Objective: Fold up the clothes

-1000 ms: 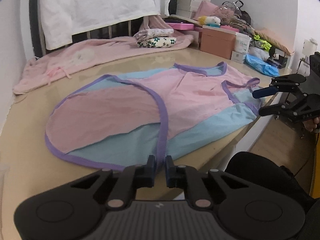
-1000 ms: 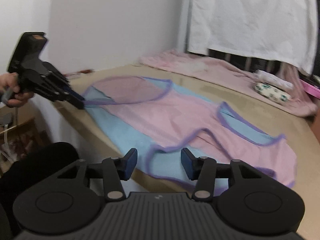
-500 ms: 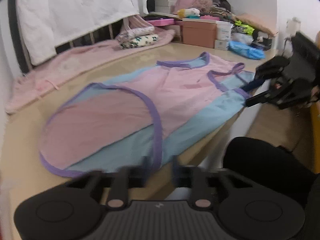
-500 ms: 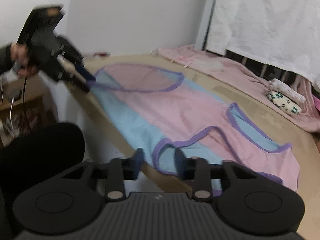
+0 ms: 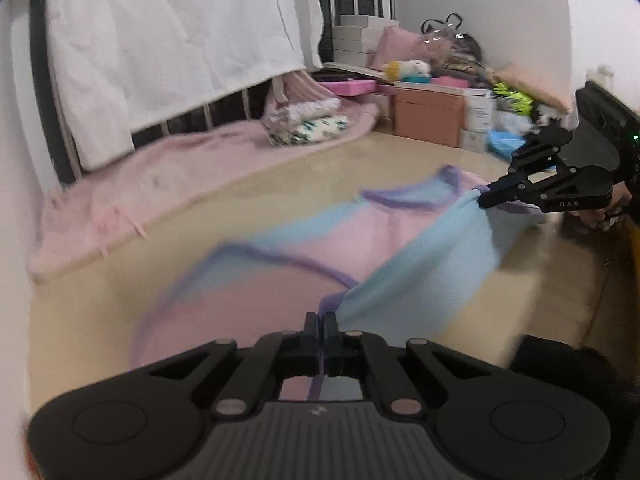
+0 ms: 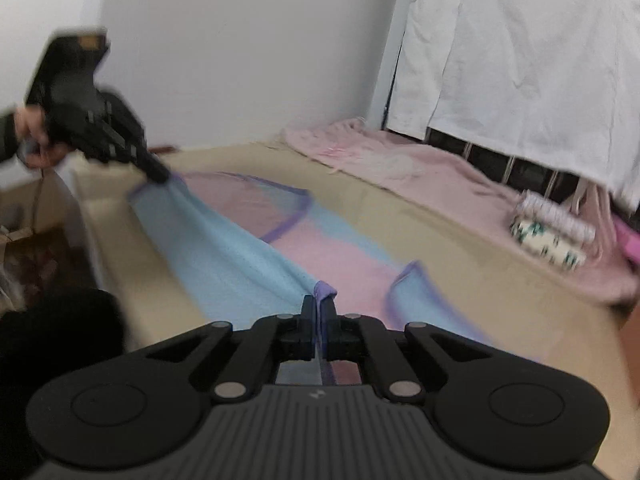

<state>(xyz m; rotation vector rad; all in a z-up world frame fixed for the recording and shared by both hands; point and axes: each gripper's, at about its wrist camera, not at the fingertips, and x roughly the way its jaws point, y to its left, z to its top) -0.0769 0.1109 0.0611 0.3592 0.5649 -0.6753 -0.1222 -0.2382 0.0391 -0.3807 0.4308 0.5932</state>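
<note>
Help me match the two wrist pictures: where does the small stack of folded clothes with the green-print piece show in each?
Left wrist view: the stack of folded clothes lies upper middle, on the pink blanket below the white sheet.
Right wrist view: the same stack lies at the right edge, on that blanket under the sheet.
Shared landmark: the white sheet hanging over the rail.

The garment [image 5: 304, 248] lies on the table [image 5: 280, 176], its near edge lifted between the left gripper [image 5: 321, 322] and the right gripper [image 6: 319, 306], each at one end. Behind it a blanket [image 5: 160, 184] runs along the table's far edge, with folded clothes [image 5: 308, 128] on it. Boxes [image 5: 428, 118] stand at the far right, in the left wrist view.
</note>
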